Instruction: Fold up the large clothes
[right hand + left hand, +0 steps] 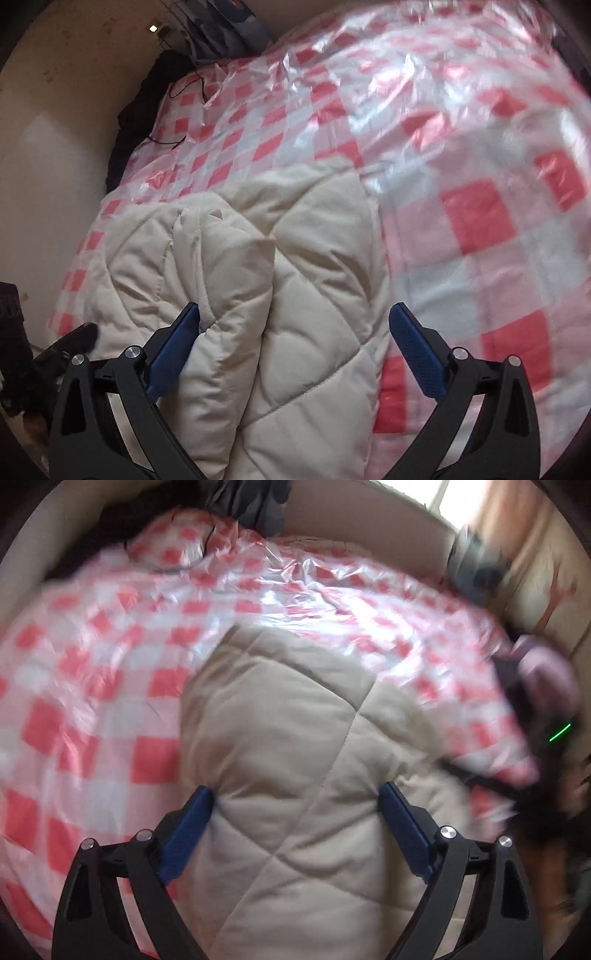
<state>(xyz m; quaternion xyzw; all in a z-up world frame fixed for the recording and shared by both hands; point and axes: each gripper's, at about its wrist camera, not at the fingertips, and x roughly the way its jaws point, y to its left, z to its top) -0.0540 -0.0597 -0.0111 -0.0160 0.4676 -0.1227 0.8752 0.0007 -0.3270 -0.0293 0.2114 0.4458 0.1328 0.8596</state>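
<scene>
Red-and-white checked plastic sheet (480, 206) spread across the bed. Thin black cord (192, 88) lying near its far corner. Dark cloth (133, 110) bunched alongside the beige wall (55, 147).

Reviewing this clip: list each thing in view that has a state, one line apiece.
Quilted jacket: bundled in thick folds, lying on the sheet, held by neither gripper.
Checked plastic sheet: spread out, crinkled, under the jacket.
Left gripper: open, fingers either side of the jacket's padding.
Right gripper: open, over the jacket's edge; right finger over the sheet.
Black cord: loose on the sheet's far corner.
</scene>
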